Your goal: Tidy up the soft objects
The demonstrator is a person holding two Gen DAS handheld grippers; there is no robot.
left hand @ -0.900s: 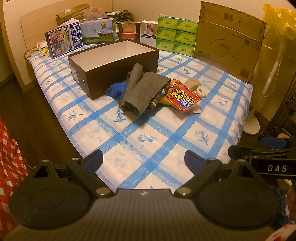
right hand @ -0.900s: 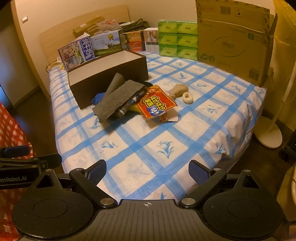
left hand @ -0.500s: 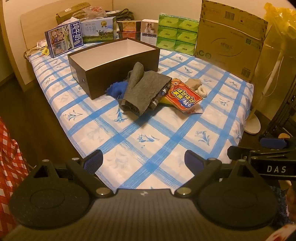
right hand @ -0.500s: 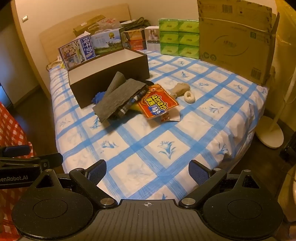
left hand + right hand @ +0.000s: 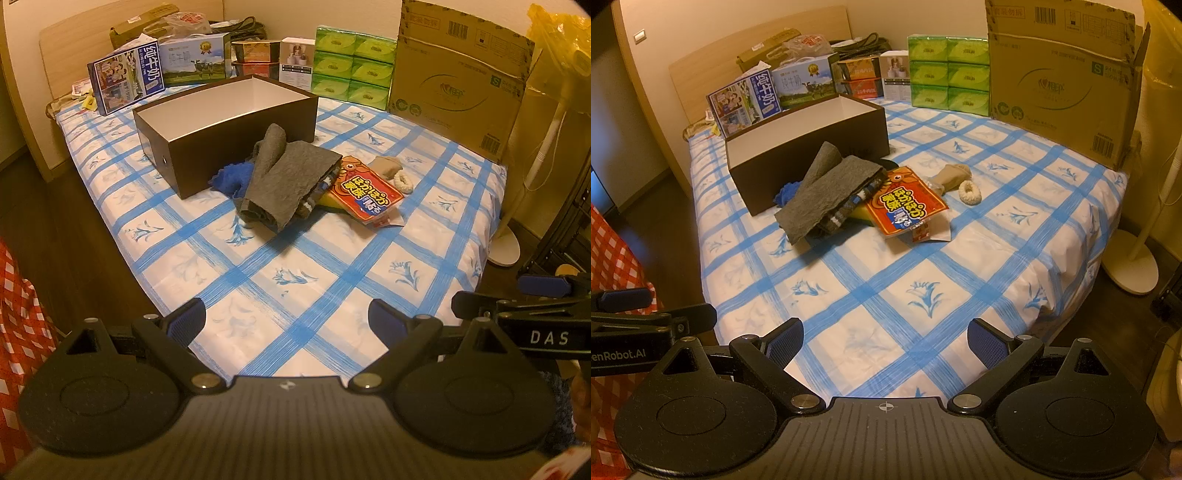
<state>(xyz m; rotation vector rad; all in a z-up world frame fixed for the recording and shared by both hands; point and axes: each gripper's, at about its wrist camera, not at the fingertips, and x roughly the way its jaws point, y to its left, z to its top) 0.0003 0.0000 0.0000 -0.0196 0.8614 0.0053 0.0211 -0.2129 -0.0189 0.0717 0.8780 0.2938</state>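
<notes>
A heap of soft things lies mid-bed in front of an open dark brown box [image 5: 236,147] [image 5: 812,155] with a white inside. On top is a folded grey cloth [image 5: 288,184] [image 5: 827,192], with a blue fuzzy item [image 5: 232,177] [image 5: 785,194] behind it and a striped knit piece [image 5: 849,210] under it. To its right lie an orange packet [image 5: 365,195] [image 5: 905,206], a beige sock [image 5: 386,166] [image 5: 951,175] and a white fluffy ring [image 5: 404,182] [image 5: 969,192]. My left gripper [image 5: 286,319] and right gripper [image 5: 884,341] hover open over the near bed edge, far from the heap.
The bed has a blue-checked sheet [image 5: 295,280]. Milk cartons [image 5: 125,81], green tissue packs [image 5: 351,70] and a large cardboard box [image 5: 458,77] line the far side. A fan stand [image 5: 1134,266] is on the floor at right, red checked cloth [image 5: 18,332] at left.
Both views have closed in slightly on the bed and the heap. Both grippers stay open; nothing on the bed has moved.
</notes>
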